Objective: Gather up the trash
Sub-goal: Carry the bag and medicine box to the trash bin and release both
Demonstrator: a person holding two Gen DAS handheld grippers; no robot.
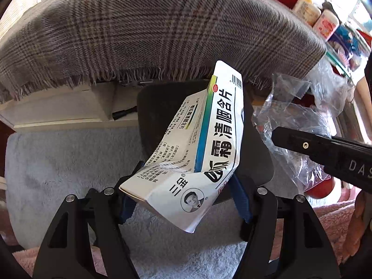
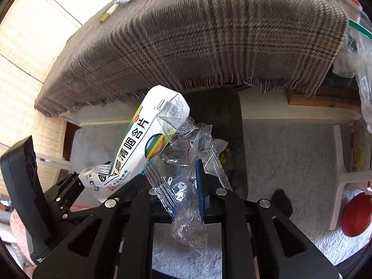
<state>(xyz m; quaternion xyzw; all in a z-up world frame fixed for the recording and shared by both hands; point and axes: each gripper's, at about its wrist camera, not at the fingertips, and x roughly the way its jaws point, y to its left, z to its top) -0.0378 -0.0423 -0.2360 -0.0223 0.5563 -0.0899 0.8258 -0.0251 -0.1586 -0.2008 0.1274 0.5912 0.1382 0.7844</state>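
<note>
My left gripper (image 1: pixel 183 200) is shut on a crushed white medicine box (image 1: pixel 204 139) with blue-green stripe and black Chinese print, held above a dark bin (image 1: pixel 162 107). My right gripper (image 2: pixel 189 186) is shut on a crumpled clear plastic wrapper (image 2: pixel 186 186), held over the same dark bin (image 2: pixel 223 116), which has some scraps inside. The box (image 2: pixel 137 144) shows at the left of the right wrist view, just beside the wrapper. The wrapper (image 1: pixel 293 125) and the right gripper's black finger (image 1: pixel 320 148) show at the right of the left wrist view.
A table draped in grey plaid cloth (image 1: pixel 151 30) overhangs just behind the bin, with clutter on top. Pale blue fluffy rug (image 1: pixel 58 158) covers the floor. A red ball (image 2: pixel 355 216) and a white stool leg (image 2: pixel 339 167) stand at right.
</note>
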